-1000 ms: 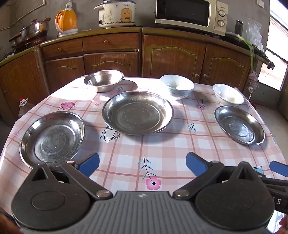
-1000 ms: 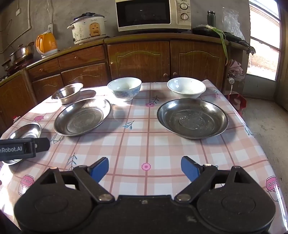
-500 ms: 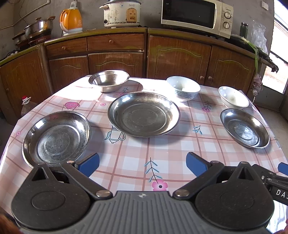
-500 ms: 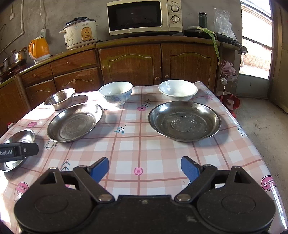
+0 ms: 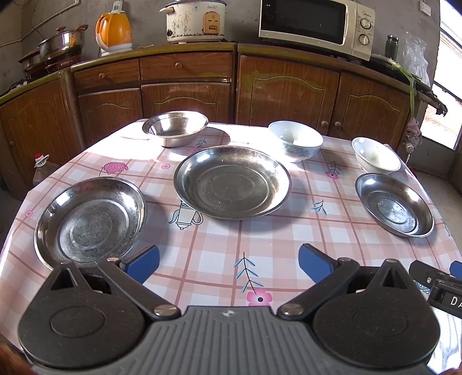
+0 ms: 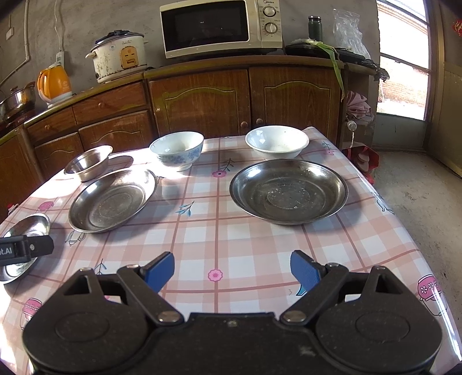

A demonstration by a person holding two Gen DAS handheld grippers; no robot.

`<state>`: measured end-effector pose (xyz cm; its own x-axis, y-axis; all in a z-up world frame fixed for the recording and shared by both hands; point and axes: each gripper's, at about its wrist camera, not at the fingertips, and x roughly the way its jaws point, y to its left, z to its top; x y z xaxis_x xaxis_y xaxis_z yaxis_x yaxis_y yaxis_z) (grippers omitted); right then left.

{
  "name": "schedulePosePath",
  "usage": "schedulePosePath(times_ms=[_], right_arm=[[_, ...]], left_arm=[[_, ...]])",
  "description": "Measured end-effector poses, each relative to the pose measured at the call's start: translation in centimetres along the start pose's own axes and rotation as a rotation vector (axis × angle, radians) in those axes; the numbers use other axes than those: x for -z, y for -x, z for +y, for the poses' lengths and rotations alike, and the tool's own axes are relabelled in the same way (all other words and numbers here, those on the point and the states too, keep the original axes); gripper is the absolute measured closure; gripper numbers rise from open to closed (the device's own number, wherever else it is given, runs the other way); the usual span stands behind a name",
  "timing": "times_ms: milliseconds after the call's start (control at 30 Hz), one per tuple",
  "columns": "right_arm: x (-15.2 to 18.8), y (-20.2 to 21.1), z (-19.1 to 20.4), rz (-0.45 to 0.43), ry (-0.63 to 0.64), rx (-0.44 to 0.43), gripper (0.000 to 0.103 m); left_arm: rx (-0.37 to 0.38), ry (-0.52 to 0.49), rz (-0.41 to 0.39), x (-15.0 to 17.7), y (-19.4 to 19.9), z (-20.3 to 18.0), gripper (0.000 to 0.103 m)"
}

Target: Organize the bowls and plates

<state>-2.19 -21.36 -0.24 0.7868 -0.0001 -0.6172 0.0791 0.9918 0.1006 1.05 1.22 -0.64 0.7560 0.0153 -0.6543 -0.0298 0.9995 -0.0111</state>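
Note:
Three steel plates lie on the checked tablecloth (image 5: 219,245): a left plate (image 5: 89,219), a larger middle plate (image 5: 231,181) and a right plate (image 5: 394,204). Behind them stand a steel bowl (image 5: 174,128), a blue-patterned bowl (image 5: 296,141) and a white bowl (image 5: 375,155). My left gripper (image 5: 228,262) is open over the near edge, beside the left plate, holding nothing. My right gripper (image 6: 232,269) is open and holds nothing, in front of the right plate (image 6: 288,191). The right wrist view also shows the middle plate (image 6: 112,199) and white bowl (image 6: 277,141).
Wooden cabinets (image 5: 187,86) run behind the table, carrying a microwave (image 6: 219,27), a rice cooker (image 6: 119,56) and an orange kettle (image 6: 55,82). The table's right edge (image 6: 404,230) drops to a bare floor (image 6: 427,187). A bottle (image 5: 43,167) stands on the floor at the left.
Both grippers have drifted slightly, the left one leftward and the right one rightward, and tilted up a little. Both stay open. No dish has moved.

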Motion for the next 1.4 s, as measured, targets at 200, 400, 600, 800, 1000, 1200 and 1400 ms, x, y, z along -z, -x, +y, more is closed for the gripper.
schedulePosePath(times_ms=[200, 400, 600, 800, 1000, 1200, 1400], right_arm=[[0.0, 0.0, 0.0, 0.000, -0.002, 0.004, 0.000], [0.0, -0.3, -0.2, 0.006, -0.015, 0.014, 0.000], [0.1, -0.4, -0.1, 0.007, -0.015, 0.016, 0.000], [0.2, -0.5, 0.0, 0.013, -0.011, 0.017, 0.000], [0.2, -0.6, 0.1, 0.016, -0.010, 0.017, 0.000], [0.2, -0.6, 0.4, 0.018, 0.000, 0.015, 0.000], [0.5, -0.7, 0.9, 0.023, 0.014, 0.010, 0.000]], left_arm=[[-0.004, -0.004, -0.002, 0.0, -0.1, 0.1, 0.000], [-0.001, -0.003, 0.003, 0.0, -0.3, 0.2, 0.000], [0.001, 0.000, 0.006, 0.1, -0.4, 0.3, 0.000], [0.002, 0.004, 0.007, 0.1, -0.5, 0.4, 0.000], [0.001, 0.003, 0.007, 0.2, -0.6, 0.5, 0.000], [-0.001, 0.008, 0.007, 0.2, -0.7, 0.9, 0.000], [-0.007, 0.014, 0.013, 0.2, -0.9, 1.4, 0.000]])
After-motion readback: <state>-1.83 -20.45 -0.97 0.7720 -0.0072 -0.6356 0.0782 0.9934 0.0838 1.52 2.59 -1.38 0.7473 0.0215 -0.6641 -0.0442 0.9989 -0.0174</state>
